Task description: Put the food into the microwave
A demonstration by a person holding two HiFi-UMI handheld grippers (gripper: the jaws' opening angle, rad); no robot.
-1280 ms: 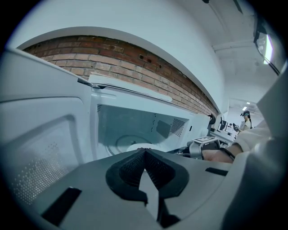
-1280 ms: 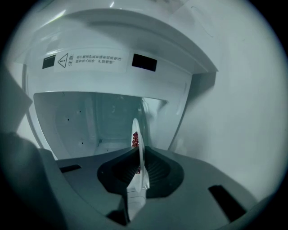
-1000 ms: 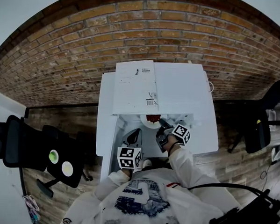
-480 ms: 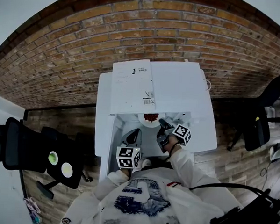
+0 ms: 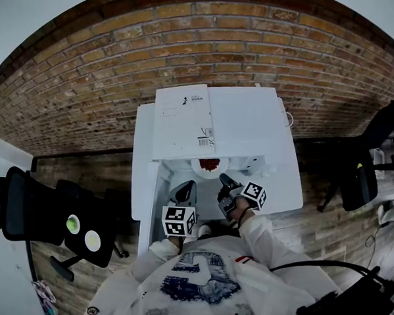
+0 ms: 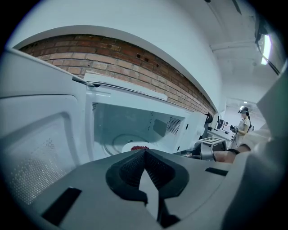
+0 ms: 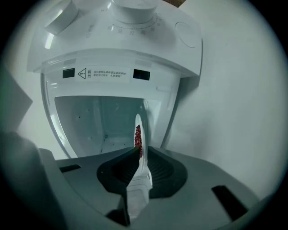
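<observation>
A white plate of red food sits at the mouth of the white microwave, partly under its top. My right gripper is shut on the plate's near rim; in the right gripper view the plate stands edge-on between the jaws, in front of the open cavity. My left gripper hangs shut and empty just left of it, beside the open door. In the left gripper view the plate shows over the shut left gripper, inside the cavity opening.
The microwave stands on a white table against a brick wall. Black office chairs stand at the left and right. A small white object lies on the table right of the plate. A person stands far off.
My right gripper has carried the plate forward and slightly left, further under the microwave's top. The left gripper has stayed about where it was.
</observation>
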